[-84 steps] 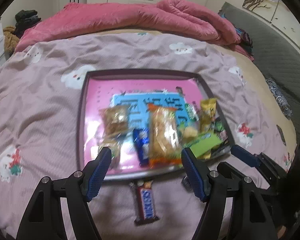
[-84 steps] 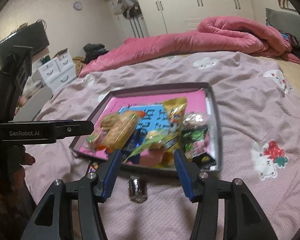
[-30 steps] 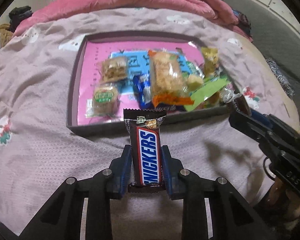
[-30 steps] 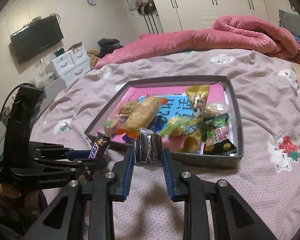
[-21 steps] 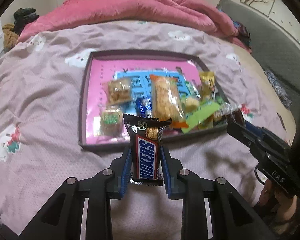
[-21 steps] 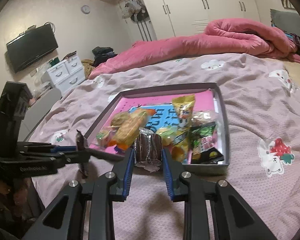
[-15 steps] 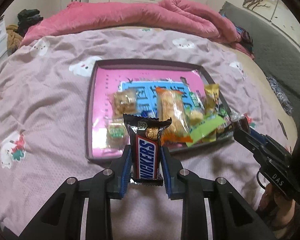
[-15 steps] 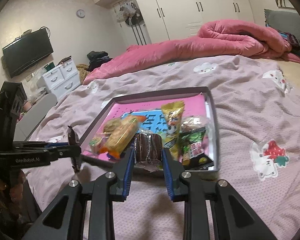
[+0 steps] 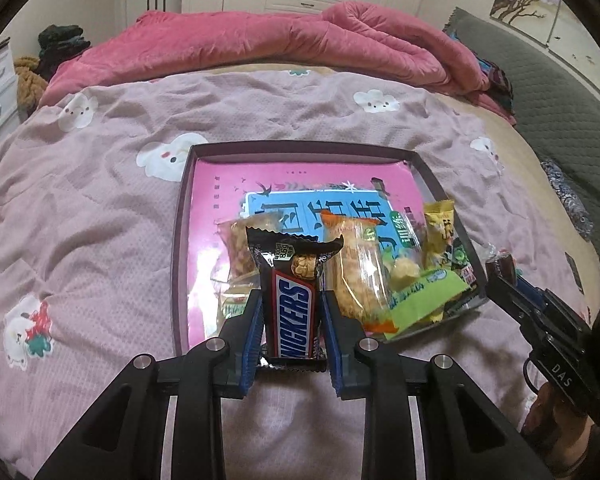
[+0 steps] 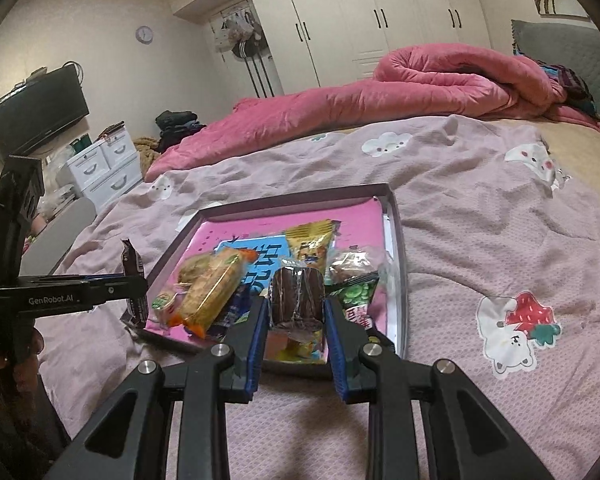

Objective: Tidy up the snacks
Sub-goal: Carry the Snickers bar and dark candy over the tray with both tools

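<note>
My left gripper [image 9: 292,304] is shut on a Snickers bar [image 9: 294,304], held upright above the bed just before the near edge of the dark tray [image 9: 180,240]. My right gripper [image 10: 296,308] is shut on a brown wrapped chocolate cake [image 10: 297,294], held above the tray's near right corner [image 10: 398,280]. The tray has a pink and blue liner and holds several snack packs, among them an orange cracker pack [image 9: 358,268], a yellow pack [image 9: 440,232] and a green pack [image 9: 424,300]. The right gripper shows in the left wrist view [image 9: 500,268]; the left gripper with the bar shows in the right wrist view [image 10: 134,280].
The tray lies on a pink-mauve bedspread [image 9: 80,208] with cartoon prints. A rolled pink duvet [image 9: 260,40] lies at the far side. A grey headboard [image 9: 560,112] is at the right. White drawers [image 10: 104,168] and a TV [image 10: 40,112] stand to the left.
Both grippers closed on snacks that lay on the bedspread before the tray and lifted them. In the last half second both rose slightly and the tray looks a little farther off.
</note>
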A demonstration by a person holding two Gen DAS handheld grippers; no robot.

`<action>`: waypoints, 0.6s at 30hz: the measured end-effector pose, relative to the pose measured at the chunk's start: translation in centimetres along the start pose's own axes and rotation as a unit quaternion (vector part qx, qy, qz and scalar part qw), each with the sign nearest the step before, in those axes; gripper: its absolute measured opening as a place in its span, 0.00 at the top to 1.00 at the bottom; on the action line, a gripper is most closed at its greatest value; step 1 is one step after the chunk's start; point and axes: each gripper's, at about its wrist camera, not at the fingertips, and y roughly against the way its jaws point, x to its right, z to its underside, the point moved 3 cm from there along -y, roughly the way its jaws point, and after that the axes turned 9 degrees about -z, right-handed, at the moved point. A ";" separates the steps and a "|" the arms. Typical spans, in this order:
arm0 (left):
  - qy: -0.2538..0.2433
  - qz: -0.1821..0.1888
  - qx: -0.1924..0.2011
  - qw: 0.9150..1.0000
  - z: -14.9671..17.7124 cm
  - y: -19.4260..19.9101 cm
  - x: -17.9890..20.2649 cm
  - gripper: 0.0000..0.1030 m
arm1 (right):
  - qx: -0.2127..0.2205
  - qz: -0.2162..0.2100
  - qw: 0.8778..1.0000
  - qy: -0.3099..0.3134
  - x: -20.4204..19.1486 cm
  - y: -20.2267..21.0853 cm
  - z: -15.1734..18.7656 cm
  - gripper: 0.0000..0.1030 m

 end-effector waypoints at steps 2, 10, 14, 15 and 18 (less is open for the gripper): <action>0.000 -0.003 -0.003 1.000 -0.2 -0.6 0.0 0.72 | -0.002 0.004 1.000 -0.003 0.3 -0.2 -0.1 0.72; 0.005 -0.006 -0.018 1.000 -0.4 -2.9 -0.1 0.72 | -0.011 0.020 1.000 -0.006 1.1 -1.4 0.0 0.72; 0.008 -0.004 -0.020 1.000 -0.3 -3.3 -0.2 0.72 | -0.009 0.022 1.000 -0.006 1.2 -1.7 -0.2 0.72; 0.007 -0.004 -0.020 1.000 -0.3 -3.4 -0.1 0.72 | -0.009 0.024 1.000 -0.005 1.2 -1.7 -0.2 0.72; 0.006 -0.001 -0.024 1.000 -0.3 -3.7 0.1 0.72 | -0.011 0.025 1.000 -0.007 1.4 -2.0 -0.2 0.72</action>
